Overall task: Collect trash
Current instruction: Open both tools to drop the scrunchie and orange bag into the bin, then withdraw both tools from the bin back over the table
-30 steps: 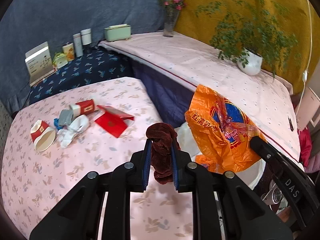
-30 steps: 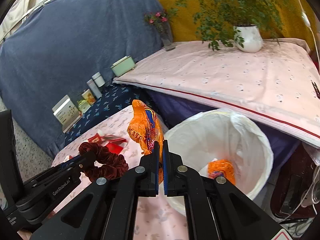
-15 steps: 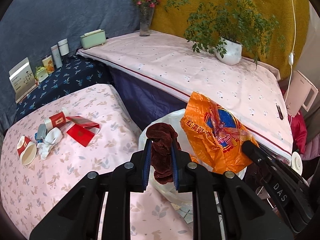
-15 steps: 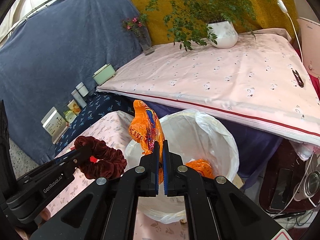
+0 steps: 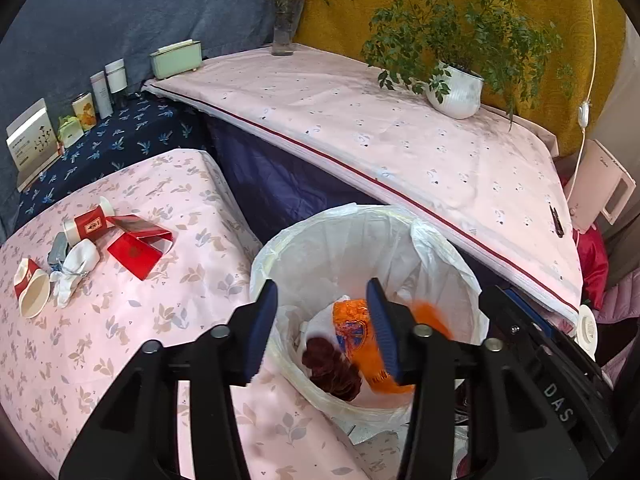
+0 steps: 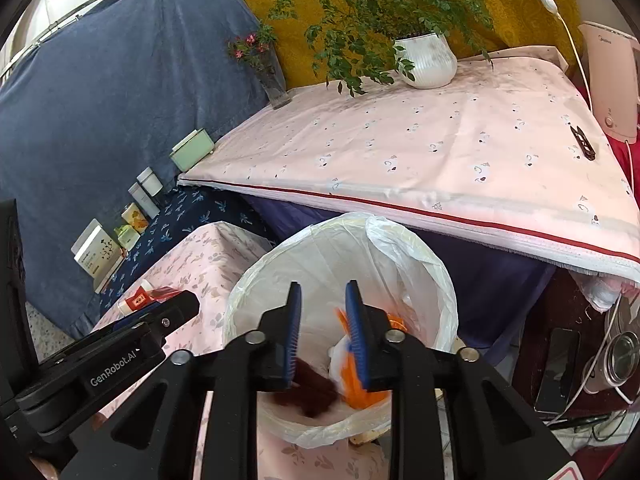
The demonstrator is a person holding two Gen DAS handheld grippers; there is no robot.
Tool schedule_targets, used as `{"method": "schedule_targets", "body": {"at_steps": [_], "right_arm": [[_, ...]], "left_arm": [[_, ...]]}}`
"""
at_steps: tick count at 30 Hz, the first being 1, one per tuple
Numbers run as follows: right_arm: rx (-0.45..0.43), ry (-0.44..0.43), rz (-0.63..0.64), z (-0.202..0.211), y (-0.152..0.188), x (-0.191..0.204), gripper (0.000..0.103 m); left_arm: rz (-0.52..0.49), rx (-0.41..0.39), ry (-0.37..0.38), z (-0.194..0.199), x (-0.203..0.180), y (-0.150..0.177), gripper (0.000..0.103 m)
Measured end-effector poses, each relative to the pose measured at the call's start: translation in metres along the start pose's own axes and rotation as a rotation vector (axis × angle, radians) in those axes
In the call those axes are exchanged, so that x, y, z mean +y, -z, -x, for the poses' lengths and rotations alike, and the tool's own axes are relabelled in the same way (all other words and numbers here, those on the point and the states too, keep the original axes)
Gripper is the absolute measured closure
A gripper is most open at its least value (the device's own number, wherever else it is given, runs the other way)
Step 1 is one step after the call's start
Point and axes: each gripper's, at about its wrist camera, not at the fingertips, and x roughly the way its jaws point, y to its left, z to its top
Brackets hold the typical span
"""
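Both my tongs are over the bin now, and both have just been opening. Left tongs [image 5: 322,328]: blue pads spread apart, nothing pressed between them. The dark red scrunchie [image 5: 332,368] sits down inside the white-lined trash bin [image 5: 360,224], loose, clear of the pads. Right tongs [image 6: 322,338]: parted too, a narrower gap, and the orange plastic bag [image 6: 356,388] is below them in the bin, blurred, beside the scrunchie. I see no pad gripping it. In the left view the orange bag shows its printed side next to the scrunchie, with some white scraps under them.

The bin stands just off the corner of the near tabletop [image 5: 120,340], the one with the pink leaf cloth, and in front of the bigger pink-covered tabletop [image 5: 400,140].

Trash on the near tabletop, well apart from the bin: a red folded card box [image 5: 136,246], a red-and-white paper cup [image 5: 32,292] on its side, a second paper cup [image 5: 88,226] lying down, a crumpled white tissue [image 5: 74,268] and a grey scrap [image 5: 58,246] between them.

Back on the big tabletop, a potted plant [image 5: 456,88] and a vase of flowers [image 5: 286,28].
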Motion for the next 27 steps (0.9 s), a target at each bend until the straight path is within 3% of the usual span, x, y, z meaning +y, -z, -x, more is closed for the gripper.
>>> {"method": "schedule_targets", "body": {"at_steps": [4, 10, 27], "right_arm": [[-0.003, -0.001, -0.007, 0.001, 0.001, 0.000, 0.065], [0.000, -0.004, 0.008, 0.002, 0.003, 0.007, 0.060], [0.014, -0.033, 0.086, 0.005, 0.012, 0.053, 0.056]], "left_arm": [[0.012, -0.002, -0.015, 0.000, 0.006, 0.002, 0.048], [0.020, -0.010, -0.040, 0.004, 0.015, 0.004, 0.047], [0.077, -0.052, -0.091, 0.029, 0.055, 0.010, 0.047]]}}
